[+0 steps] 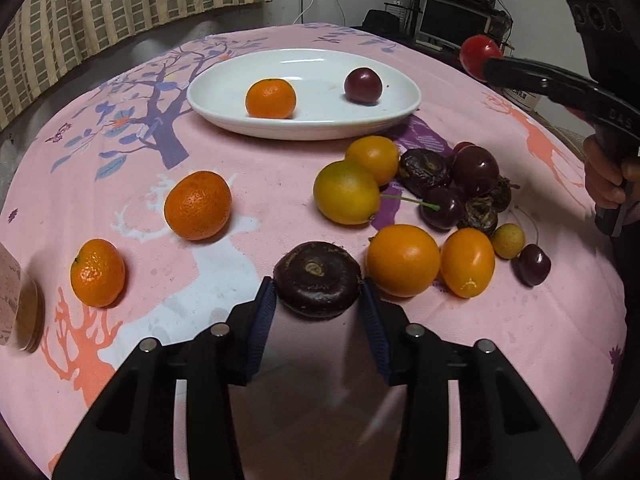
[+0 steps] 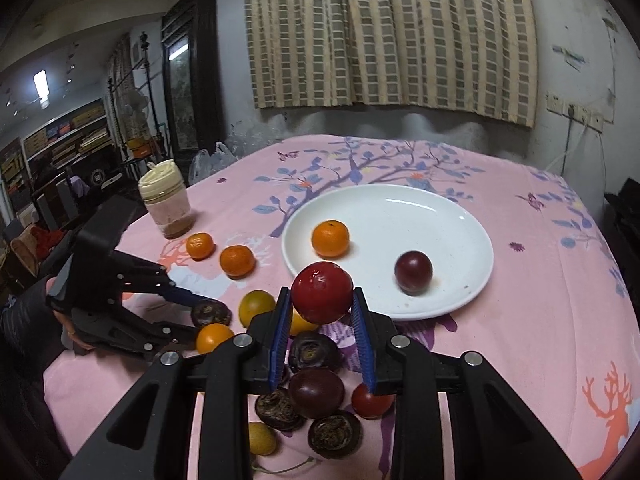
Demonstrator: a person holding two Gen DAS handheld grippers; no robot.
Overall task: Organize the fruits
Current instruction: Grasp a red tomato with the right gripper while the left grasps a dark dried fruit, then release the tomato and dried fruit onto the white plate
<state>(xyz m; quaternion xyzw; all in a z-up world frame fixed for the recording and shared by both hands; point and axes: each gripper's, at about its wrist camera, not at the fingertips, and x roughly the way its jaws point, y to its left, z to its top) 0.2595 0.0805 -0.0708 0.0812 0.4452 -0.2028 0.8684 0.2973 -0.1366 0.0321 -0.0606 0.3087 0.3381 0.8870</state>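
Fruits lie scattered on the pink printed tablecloth [image 1: 280, 184] as your left gripper [image 1: 318, 300] clamps a dark brown flattened fruit [image 1: 318, 278] resting on the cloth. Your right gripper [image 2: 322, 308] holds a glossy red round fruit [image 2: 322, 292] aloft before the white oval plate [image 2: 460, 216], which carries an orange mandarin [image 2: 330, 238] and a purple plum [image 2: 413, 272].

Mandarin [image 1: 271, 98], plum [image 1: 363, 85] on plate [image 1: 224, 112]
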